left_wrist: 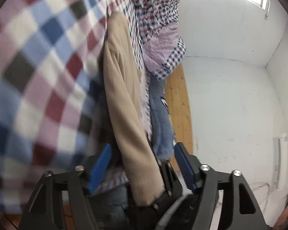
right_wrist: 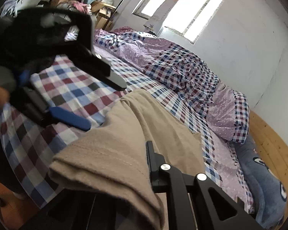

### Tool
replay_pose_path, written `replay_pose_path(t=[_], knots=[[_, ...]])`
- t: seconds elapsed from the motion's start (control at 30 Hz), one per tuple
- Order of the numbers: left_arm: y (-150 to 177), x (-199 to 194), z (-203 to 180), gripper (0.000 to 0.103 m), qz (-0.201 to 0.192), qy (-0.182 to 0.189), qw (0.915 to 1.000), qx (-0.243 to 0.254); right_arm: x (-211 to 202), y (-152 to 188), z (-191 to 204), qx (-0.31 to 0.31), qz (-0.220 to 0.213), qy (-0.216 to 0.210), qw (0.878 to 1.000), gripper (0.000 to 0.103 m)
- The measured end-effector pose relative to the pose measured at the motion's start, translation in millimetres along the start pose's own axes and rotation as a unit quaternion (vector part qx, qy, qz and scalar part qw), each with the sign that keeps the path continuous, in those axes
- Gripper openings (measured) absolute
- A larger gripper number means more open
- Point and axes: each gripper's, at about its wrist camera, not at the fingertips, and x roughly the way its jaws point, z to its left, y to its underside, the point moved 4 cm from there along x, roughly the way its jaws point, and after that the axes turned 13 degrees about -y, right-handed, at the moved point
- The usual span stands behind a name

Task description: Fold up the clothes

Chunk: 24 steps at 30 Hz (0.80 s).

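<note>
The left claw (left_wrist: 142,164) stands open, its blue pads (left_wrist: 98,168) apart, with the beige garment (left_wrist: 124,103) running between them, touching neither. The right claw (right_wrist: 155,174) is closed on the same garment's folded edge, which drapes over and ahead of it onto the checked bed (right_wrist: 67,88)
</note>
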Motion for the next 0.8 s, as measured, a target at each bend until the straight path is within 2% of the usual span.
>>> replay_pose_path(t=[0.23, 0.33, 0.63, 0.8], knots=[[-47.6, 16.7, -3.7, 0.074, -0.007, -0.052, 0.9985, 0.017, -9.6, -4.8, -5.4, 0.025, -0.009, -0.013, 1.0, 0.006], [-68.3, 30.9, -5.8, 0.074, -0.002, -0.055, 0.9983, 0.019, -14.2, -6.5, -7.1, 0.032, -0.015, -0.015, 0.999, 0.006], [-140.9, 80.9, -30.0, 0.074, 0.011, -0.088, 0.9935, 0.071, -23.3, -9.3, -20.1, 0.06, -0.03, -0.022, 0.998, 0.006], [-169.1, 105.5, -39.8, 0.074, 0.017, -0.097, 0.9901, 0.1, -31.5, -9.7, -29.6, 0.081, -0.044, -0.021, 0.996, 0.006]])
